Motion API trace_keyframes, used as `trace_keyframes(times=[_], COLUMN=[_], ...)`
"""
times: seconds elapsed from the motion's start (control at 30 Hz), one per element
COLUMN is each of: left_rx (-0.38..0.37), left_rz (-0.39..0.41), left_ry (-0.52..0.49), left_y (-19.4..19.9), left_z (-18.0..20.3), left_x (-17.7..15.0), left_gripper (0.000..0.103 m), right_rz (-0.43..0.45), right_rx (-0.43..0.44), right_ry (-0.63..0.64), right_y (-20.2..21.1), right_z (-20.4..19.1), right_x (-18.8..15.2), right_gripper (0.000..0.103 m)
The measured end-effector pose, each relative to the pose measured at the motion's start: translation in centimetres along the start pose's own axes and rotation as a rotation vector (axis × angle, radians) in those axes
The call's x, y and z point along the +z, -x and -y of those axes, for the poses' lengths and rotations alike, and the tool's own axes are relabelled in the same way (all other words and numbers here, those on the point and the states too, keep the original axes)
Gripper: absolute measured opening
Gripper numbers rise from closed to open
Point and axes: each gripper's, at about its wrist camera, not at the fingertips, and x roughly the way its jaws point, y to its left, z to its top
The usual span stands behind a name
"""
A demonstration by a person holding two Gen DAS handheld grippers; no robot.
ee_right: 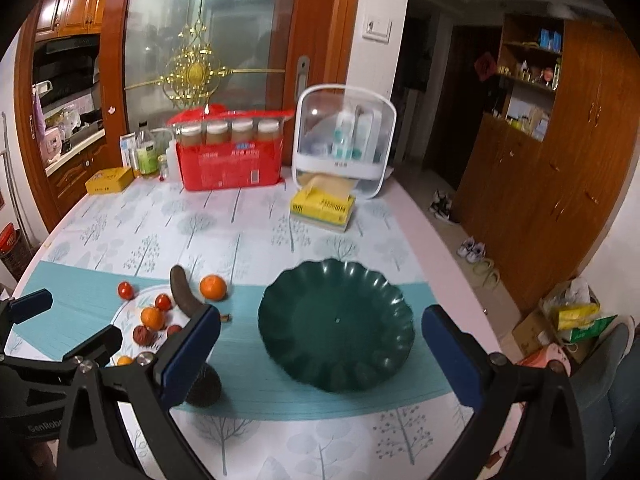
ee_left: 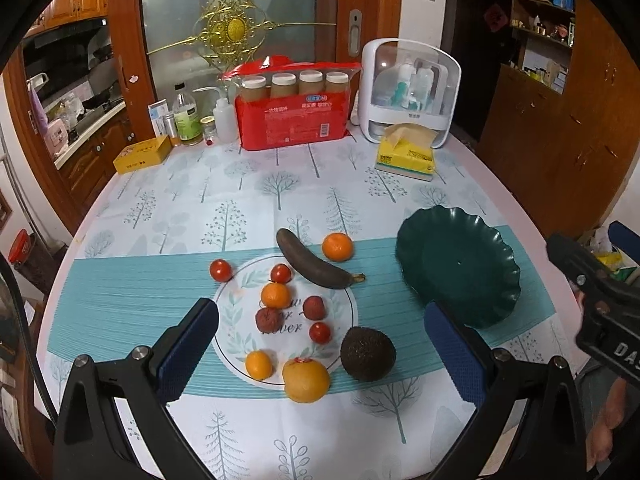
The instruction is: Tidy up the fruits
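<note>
Wide-open left gripper (ee_left: 320, 344), blue pads, nothing held, low in frame over scattered fruit: large orange (ee_left: 306, 380), dark rough avocado (ee_left: 368, 354), blackened banana (ee_left: 314, 266) at centre. Empty scalloped dark-green plastic plate (ee_right: 336, 326) right of fruit, framed by right gripper (ee_right: 320, 348), likewise spread wide, holding nothing. Tree-print tablecloth (ee_left: 240, 184) beneath.

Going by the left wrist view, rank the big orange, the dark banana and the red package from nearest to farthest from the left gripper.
1. Big orange, between the left gripper's fingers.
2. Dark banana, mid-table, beyond the small fruits.
3. Red package, at the table's far edge.
</note>
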Motion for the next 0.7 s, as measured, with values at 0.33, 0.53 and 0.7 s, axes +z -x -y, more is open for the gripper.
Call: trace_keyframes(times=[0.33, 0.53, 0.7], left_rx=[0.033, 0.050, 0.045], left_rz=[-0.006, -0.041, -0.076], left_ry=[-0.032, -0.034, -0.022], left_y=[-1.6, -3.3, -4.6], left_z=[-0.3, -1.0, -2.0], left_x=[-0.3, -1.1, -1.9], left_gripper=[0.102, 0.102, 0.102], right_rz=[-0.055, -0.108, -0.141], right_rx=[0.128, 0.161, 0.180], right_ry=[-0.022, 0.002, 0.024], right_y=[-2.0, -3.7, -4.9], right_z=[-0.6, -2.3, -3.6], right_x=[-0.9, -2.2, -2.8], right_gripper=[0.101, 0.101, 0.101])
